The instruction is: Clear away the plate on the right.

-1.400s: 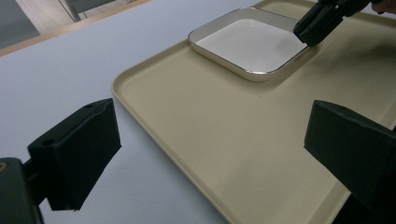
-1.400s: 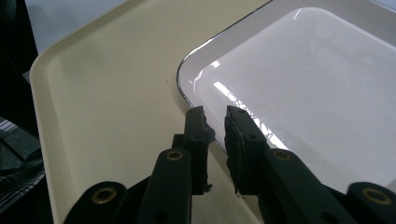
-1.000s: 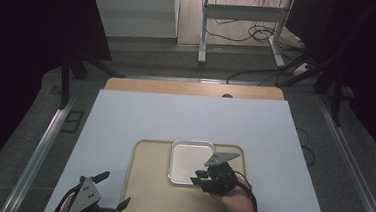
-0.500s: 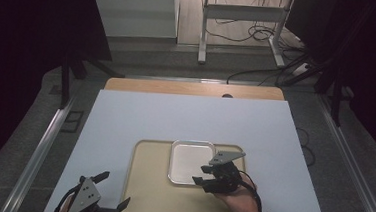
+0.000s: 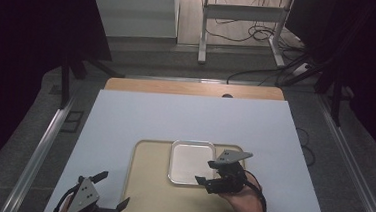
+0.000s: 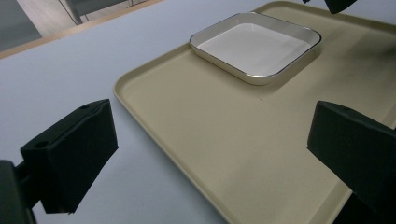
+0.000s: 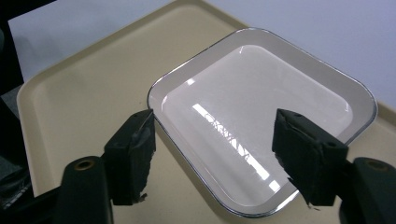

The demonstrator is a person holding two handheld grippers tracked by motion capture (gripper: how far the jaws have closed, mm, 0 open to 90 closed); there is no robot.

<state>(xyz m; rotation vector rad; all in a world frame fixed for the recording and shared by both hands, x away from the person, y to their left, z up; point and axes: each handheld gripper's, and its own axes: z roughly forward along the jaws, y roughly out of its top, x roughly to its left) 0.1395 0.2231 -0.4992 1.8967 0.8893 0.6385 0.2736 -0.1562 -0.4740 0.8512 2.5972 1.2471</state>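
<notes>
Since the white square dish (image 5: 191,161) already lies flat inside the beige tray (image 5: 149,203), in its far right part, the placing step seems to be finished. The dish is empty, and it rests with its rim close to the tray's far edge. The tray itself sits on the pale sheet (image 5: 175,115) that covers the table, at the near side.

The right gripper (image 5: 210,173) is at the dish's near right corner. Its jaws have just been opening, and in the right gripper view (image 7: 215,154) they stand well spread above the dish, one jaw over the tray just beside the rim and the other over the dish's inner surface. Neither pad presses on the rim, so I judge that the dish is released and not held.

The left gripper (image 5: 112,191) waits at the near left corner of the tray. In the left gripper view (image 6: 210,158) its jaws are spread wide, with nothing between them except the tray's edge far below.

What is left, in my judgement, is little: the right hand should draw back from the dish without pushing it. Whether more things must come onto the tray, I cannot tell.
</notes>
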